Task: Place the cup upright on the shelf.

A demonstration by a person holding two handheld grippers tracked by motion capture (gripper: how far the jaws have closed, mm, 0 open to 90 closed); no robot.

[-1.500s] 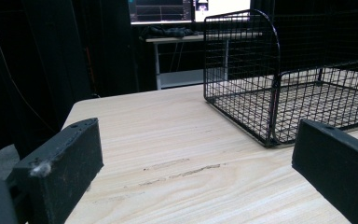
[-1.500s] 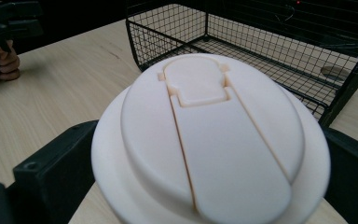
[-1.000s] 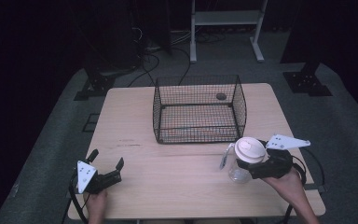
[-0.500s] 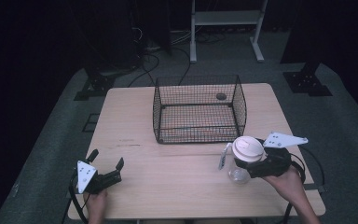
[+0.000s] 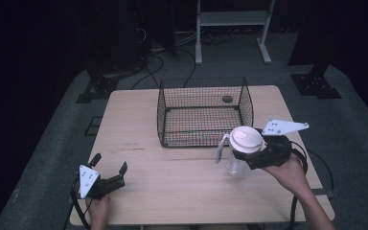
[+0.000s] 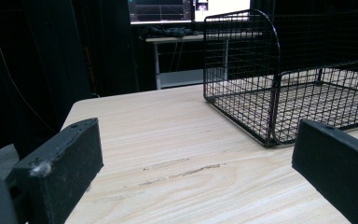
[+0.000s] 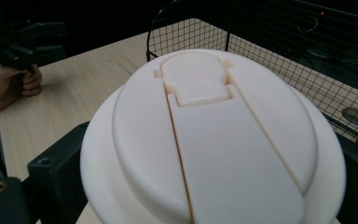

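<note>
— Cup location?
— Clear plastic with a round cream lid, clamped between the right gripper's jaws, just in front of the wire basket.
— And the basket's contents?
— One small dark round thing, too small to identify.
— Left gripper?
— Jaws wide apart, holding nothing, low over the wooden table.
</note>
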